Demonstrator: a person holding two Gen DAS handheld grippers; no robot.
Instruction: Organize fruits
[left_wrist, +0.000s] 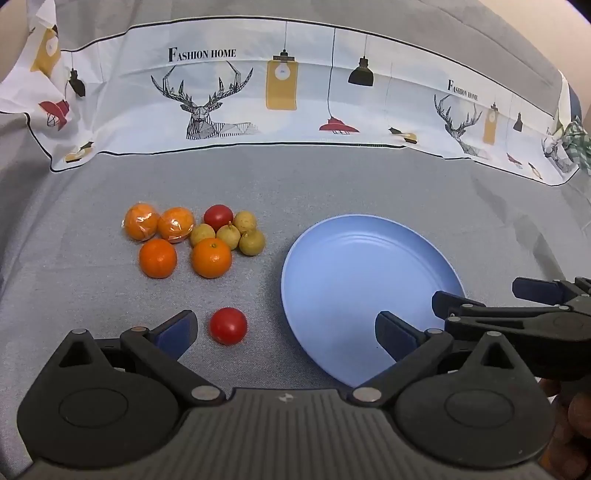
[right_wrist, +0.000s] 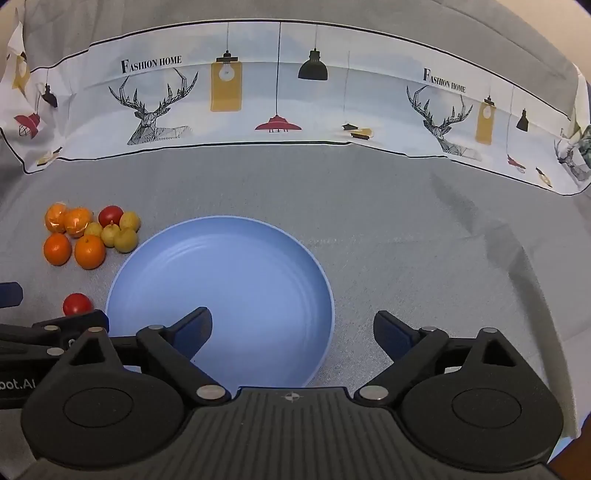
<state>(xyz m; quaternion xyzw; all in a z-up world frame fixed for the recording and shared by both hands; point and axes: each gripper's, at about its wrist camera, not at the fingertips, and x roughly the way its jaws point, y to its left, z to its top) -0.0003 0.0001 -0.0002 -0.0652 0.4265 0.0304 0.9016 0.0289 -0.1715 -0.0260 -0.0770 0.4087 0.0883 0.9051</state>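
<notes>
An empty blue plate (left_wrist: 354, 266) lies on the grey cloth; it also shows in the right wrist view (right_wrist: 236, 266). A cluster of fruit lies to its left: several oranges (left_wrist: 211, 257), two of them wrapped in plastic (left_wrist: 141, 221), several small yellow-green fruits (left_wrist: 252, 242) and a red tomato (left_wrist: 218, 216). The cluster shows in the right wrist view too (right_wrist: 89, 251). A second red tomato (left_wrist: 228, 325) lies alone, just ahead of my open, empty left gripper (left_wrist: 284, 330). My right gripper (right_wrist: 291, 328) is open and empty over the plate's near right rim.
A white printed cloth (left_wrist: 280, 88) with deer and lamps stands up along the back of the surface. The right gripper (left_wrist: 480, 295) shows at the right edge of the left wrist view, and a left gripper finger (right_wrist: 9, 293) at the left edge of the right wrist view.
</notes>
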